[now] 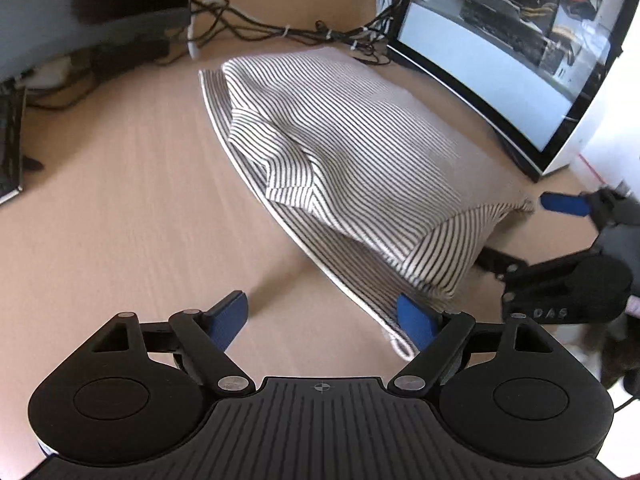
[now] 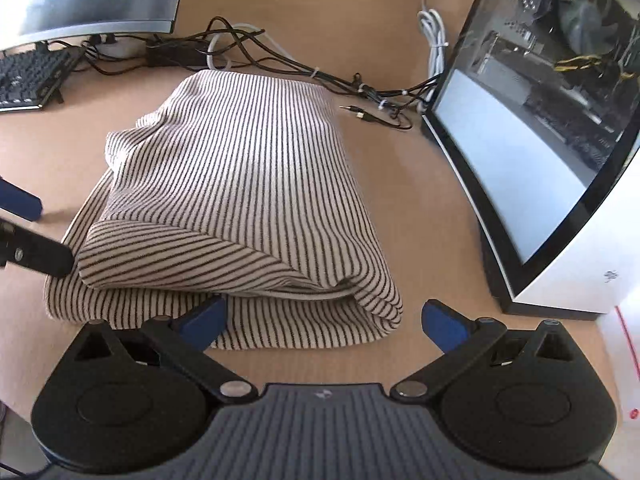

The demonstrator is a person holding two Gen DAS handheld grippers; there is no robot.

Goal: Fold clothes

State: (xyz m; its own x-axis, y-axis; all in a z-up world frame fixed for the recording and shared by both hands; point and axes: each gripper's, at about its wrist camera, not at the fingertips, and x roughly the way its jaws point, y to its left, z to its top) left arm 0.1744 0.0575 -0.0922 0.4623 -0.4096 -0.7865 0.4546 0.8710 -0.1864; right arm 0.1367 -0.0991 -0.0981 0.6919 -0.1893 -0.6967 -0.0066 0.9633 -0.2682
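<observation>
A black-and-white striped garment [image 1: 352, 160] lies folded in a thick bundle on the wooden desk [image 1: 120, 220]. My left gripper [image 1: 322, 320] stands open at the bundle's near left corner. Its right finger [image 1: 414, 322] overlaps the hem, and only bare desk lies between the fingers. In the right wrist view the garment [image 2: 248, 184] shows a folded-over top layer. My right gripper [image 2: 324, 324] is open at the near edge, its left finger [image 2: 204, 322] over the lower layer. Neither gripper is pressing on the cloth. Each gripper shows in the other's view: the right gripper [image 1: 516, 228], the left gripper [image 2: 44, 236].
A computer case with a glass side panel [image 2: 540, 140] stands close on the right of the garment. Behind it run tangled cables [image 2: 260, 52] and a loose audio plug [image 2: 356, 112]. A monitor [image 1: 80, 8] and a keyboard [image 2: 28, 80] sit at the far left.
</observation>
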